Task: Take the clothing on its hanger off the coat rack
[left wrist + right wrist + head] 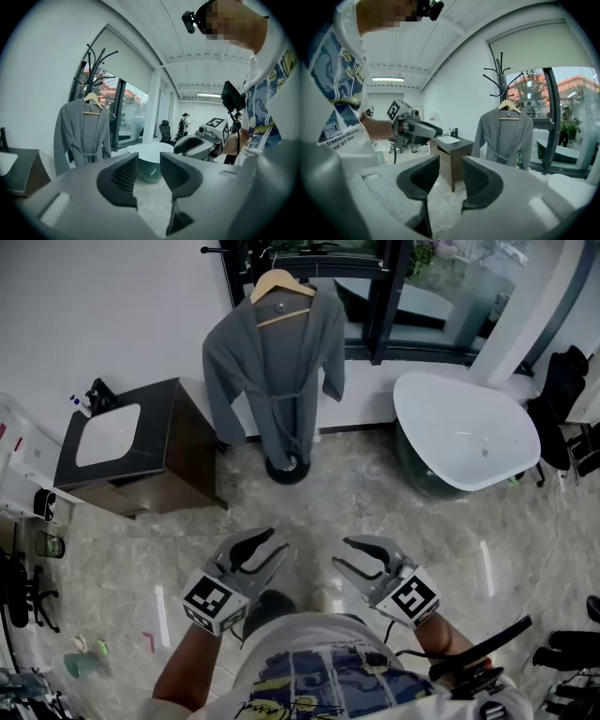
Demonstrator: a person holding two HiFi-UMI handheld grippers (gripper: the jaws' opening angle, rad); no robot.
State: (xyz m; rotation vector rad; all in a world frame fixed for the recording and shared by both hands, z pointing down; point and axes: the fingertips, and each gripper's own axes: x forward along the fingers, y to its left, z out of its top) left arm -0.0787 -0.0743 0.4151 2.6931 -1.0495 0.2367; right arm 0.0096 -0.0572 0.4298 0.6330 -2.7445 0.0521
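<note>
- Robe [277, 371] on hanger [280, 284], on rack [501, 75], well ahead of both claws.
- L claw [278, 540]: jaws apart, empty.
- R claw [339, 552]: jaws wide, empty.

Grey left tongs [278, 541] and right tongs [339, 553], black-and-white marker cubes [208, 599], white short-sleeved tee [319, 679] with blue print

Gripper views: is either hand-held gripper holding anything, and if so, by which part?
Nothing is held. The left hand-held gripper and right hand-held gripper both stand open and empty; the grey robe hangs untouched on its wooden hanger.
</note>
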